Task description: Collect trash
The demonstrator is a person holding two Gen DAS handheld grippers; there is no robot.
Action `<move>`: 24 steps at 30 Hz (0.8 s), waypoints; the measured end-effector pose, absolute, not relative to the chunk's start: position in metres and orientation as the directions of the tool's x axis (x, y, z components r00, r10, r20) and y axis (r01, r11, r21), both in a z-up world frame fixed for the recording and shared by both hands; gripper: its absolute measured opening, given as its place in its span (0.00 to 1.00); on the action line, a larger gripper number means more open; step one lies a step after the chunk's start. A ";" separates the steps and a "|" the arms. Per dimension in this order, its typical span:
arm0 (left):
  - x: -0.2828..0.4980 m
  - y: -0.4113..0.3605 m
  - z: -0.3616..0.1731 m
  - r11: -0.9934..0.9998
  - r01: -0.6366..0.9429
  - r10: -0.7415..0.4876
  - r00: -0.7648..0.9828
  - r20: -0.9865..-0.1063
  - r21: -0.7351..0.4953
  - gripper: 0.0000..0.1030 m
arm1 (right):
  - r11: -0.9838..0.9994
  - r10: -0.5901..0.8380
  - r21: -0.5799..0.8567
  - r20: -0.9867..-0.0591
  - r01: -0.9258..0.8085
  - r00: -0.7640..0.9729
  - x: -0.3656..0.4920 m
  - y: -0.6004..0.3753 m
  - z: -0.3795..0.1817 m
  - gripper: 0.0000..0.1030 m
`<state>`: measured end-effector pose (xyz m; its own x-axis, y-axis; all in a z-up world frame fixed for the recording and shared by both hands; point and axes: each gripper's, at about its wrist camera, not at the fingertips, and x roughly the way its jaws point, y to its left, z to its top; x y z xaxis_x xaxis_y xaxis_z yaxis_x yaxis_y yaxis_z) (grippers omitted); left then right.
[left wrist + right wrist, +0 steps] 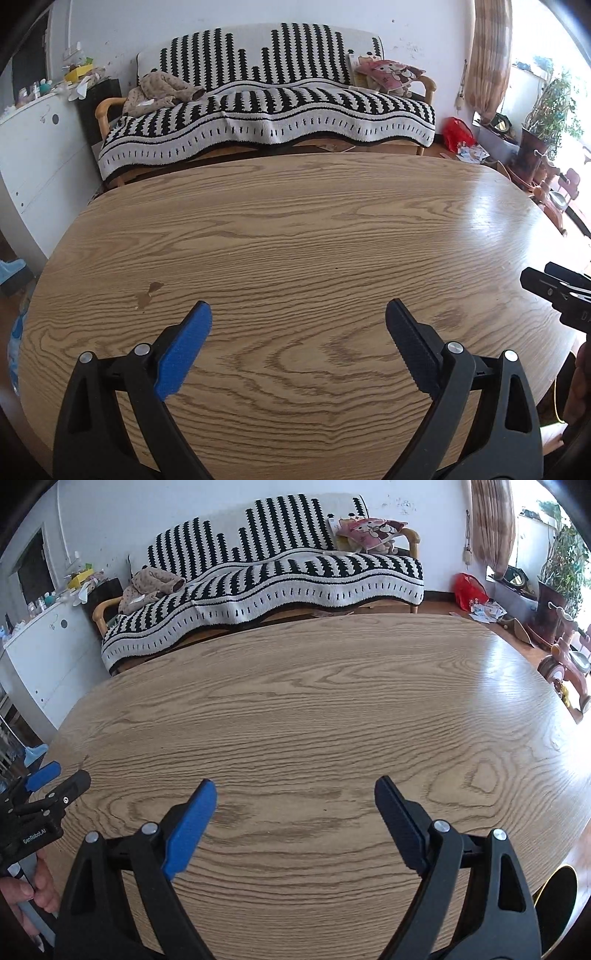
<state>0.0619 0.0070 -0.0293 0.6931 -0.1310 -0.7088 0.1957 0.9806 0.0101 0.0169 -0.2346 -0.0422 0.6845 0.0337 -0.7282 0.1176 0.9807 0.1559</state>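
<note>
A: What does the left wrist view show?
B: The left hand-held gripper [298,314] stands wide over the wooden counter [295,229], gripping nothing. No trash lies on the counter; scraps of paper [471,152] sit on the floor by a red bag [458,133], beyond its far right edge.
A: And the right wrist view?
B: The right hand-held gripper [295,794] is also wide and holds nothing. A sofa [266,576] stands behind.

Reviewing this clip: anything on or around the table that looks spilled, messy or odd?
The wooden table bears only a small brownish stain near its left side. Scraps of paper litter lie on the floor beside a red bag. Both grippers are open and hold nothing.
</note>
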 end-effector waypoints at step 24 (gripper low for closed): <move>0.063 -0.001 -0.032 0.979 0.203 -0.138 0.688 -0.713 0.007 0.89 | 0.979 0.020 0.152 -0.730 0.134 0.683 0.008 -0.246 -0.041 0.82</move>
<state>0.0633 -0.0010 -0.0322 0.6879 -0.1379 -0.7126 0.2031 0.9791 0.0065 0.0081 -0.2456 -0.0410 0.6831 0.0199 -0.7300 0.1336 0.9793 0.1518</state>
